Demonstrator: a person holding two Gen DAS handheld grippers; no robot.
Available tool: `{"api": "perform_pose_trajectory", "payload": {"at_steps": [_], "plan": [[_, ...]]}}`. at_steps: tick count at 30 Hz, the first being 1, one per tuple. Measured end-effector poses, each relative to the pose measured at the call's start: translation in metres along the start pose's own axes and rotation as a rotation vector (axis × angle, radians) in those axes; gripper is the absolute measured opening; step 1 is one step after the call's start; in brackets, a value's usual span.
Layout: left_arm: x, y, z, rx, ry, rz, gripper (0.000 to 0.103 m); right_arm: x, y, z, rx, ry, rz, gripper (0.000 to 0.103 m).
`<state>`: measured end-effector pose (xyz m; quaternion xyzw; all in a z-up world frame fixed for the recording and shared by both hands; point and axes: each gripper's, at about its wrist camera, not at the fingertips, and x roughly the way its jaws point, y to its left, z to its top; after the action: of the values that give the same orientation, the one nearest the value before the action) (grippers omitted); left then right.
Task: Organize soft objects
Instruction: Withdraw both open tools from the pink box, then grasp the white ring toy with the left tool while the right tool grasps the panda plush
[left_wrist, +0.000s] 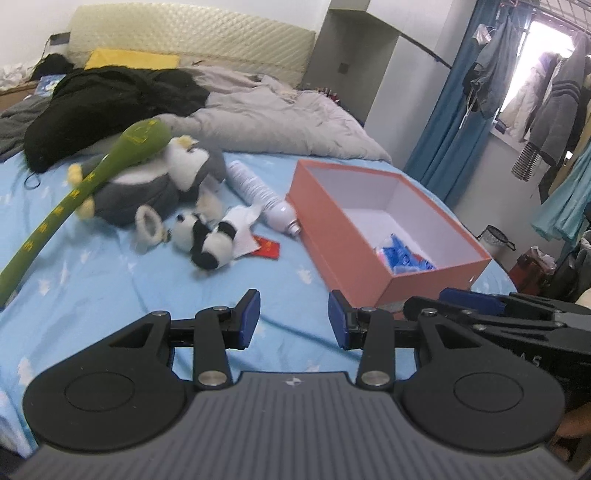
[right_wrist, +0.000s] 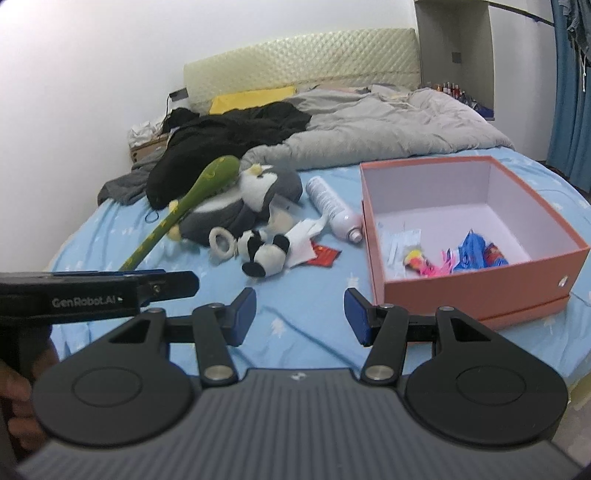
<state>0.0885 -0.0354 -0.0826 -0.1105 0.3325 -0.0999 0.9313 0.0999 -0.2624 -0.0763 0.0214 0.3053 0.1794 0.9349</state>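
A small panda plush (left_wrist: 207, 242) (right_wrist: 263, 253) lies on the blue bedsheet, with a big grey and white plush (left_wrist: 162, 184) (right_wrist: 243, 201) behind it. A long green plush (left_wrist: 74, 195) (right_wrist: 192, 195) leans across the grey one. An open orange box (left_wrist: 388, 225) (right_wrist: 476, 236) sits to the right, with small coloured items inside. My left gripper (left_wrist: 294, 319) hovers open over the sheet, short of the panda. Beside it my right gripper (right_wrist: 300, 317) is open too, near the box's front left corner. Nothing sits between either pair of fingers.
A white plastic bottle (left_wrist: 262, 199) (right_wrist: 334, 208) lies between the plushes and the box, next to a red packet (left_wrist: 266, 248) (right_wrist: 325, 254) and white paper. A grey duvet (left_wrist: 280, 114) and black clothing (left_wrist: 110, 99) cover the far half of the bed.
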Motion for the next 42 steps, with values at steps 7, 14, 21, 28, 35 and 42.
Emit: {"api": "perform_pose_trajectory", "payload": {"at_steps": [7,14,21,28,35,42], "plan": [[-0.003,0.026,-0.016,-0.043,0.024,0.027,0.05,0.006,0.019,-0.015,-0.017,0.039,-0.002,0.056],[0.01,0.049,-0.017,-0.068,0.034,0.042,0.052,0.027,0.03,-0.017,-0.029,0.074,0.009,0.056],[0.042,0.076,-0.015,-0.101,0.063,0.078,0.052,0.064,0.033,-0.014,-0.042,0.11,0.016,0.056],[0.079,0.103,-0.009,-0.121,0.078,0.117,0.052,0.103,0.035,-0.01,-0.046,0.148,0.026,0.056],[0.119,0.128,-0.001,-0.137,0.098,0.133,0.052,0.146,0.032,-0.005,-0.042,0.171,0.009,0.056],[0.162,0.157,0.015,-0.155,0.094,0.16,0.052,0.194,0.028,0.0,-0.015,0.192,0.032,0.056]]}}
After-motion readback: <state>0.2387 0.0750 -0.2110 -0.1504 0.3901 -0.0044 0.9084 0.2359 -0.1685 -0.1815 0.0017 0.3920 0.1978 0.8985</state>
